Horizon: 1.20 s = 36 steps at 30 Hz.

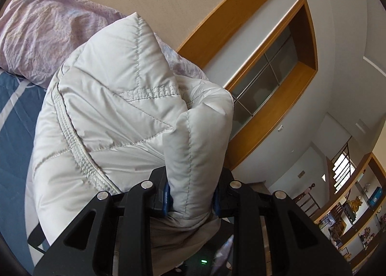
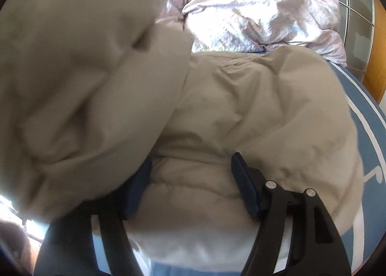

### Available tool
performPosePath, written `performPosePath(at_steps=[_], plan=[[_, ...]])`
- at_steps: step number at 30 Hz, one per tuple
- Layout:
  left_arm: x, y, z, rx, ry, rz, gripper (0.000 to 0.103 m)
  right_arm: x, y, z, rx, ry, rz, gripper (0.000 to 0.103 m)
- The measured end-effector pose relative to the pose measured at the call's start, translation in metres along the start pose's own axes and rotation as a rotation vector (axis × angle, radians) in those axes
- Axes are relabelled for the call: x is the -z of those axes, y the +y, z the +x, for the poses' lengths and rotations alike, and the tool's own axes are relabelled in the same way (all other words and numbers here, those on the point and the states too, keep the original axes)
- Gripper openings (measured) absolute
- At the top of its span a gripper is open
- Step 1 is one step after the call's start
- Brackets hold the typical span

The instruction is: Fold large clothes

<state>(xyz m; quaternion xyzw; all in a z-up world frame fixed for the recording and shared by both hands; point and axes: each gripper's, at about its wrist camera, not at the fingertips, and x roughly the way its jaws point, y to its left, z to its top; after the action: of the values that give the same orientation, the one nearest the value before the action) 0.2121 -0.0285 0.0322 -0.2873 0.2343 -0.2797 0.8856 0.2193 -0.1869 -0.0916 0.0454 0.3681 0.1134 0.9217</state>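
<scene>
A pale grey quilted puffer jacket [image 1: 115,112] fills the left wrist view, lifted off the bed with its light lining side showing. My left gripper [image 1: 191,194] is shut on a thick padded fold of it, one blue pad on each side. In the right wrist view the jacket [image 2: 265,107] lies beige-grey on the bed, and a lifted, blurred part [image 2: 72,58] hangs close at the left. My right gripper [image 2: 190,184] straddles a bulge of the jacket with its jaws wide. The fabric fills the gap without a pinch fold, and the lifted part half hides the left pad.
The bed has a blue sheet [image 1: 17,131] with white stripes. A crumpled lilac duvet [image 2: 253,5] lies at its far end. Behind are a wood-framed window [image 1: 270,71] and wooden shelves [image 1: 357,208] with small objects.
</scene>
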Motion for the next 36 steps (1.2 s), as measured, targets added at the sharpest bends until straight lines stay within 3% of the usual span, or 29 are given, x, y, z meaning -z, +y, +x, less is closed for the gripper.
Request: performPosePath(at_steps=[5, 16, 22, 25, 36], plan=[[0.008, -0.006, 0.015, -0.002, 0.031, -0.001, 0.025, 0.002, -0.032, -0.030, 0.019, -0.084, 0.052, 0.069], [0.022, -0.021, 0.034, -0.010, 0.073, 0.011, 0.025, -0.001, -0.101, -0.052, 0.139, -0.110, 0.182, 0.071], [0.033, -0.030, 0.046, -0.006, 0.106, 0.032, 0.025, 0.007, -0.138, -0.056, 0.208, -0.086, 0.244, 0.072], [0.041, -0.036, 0.056, 0.001, 0.132, 0.048, 0.025, 0.011, -0.159, -0.054, 0.218, -0.067, 0.278, 0.078], [0.074, -0.055, 0.097, -0.018, 0.239, 0.137, 0.025, 0.036, -0.235, -0.049, 0.359, 0.013, 0.402, 0.078]])
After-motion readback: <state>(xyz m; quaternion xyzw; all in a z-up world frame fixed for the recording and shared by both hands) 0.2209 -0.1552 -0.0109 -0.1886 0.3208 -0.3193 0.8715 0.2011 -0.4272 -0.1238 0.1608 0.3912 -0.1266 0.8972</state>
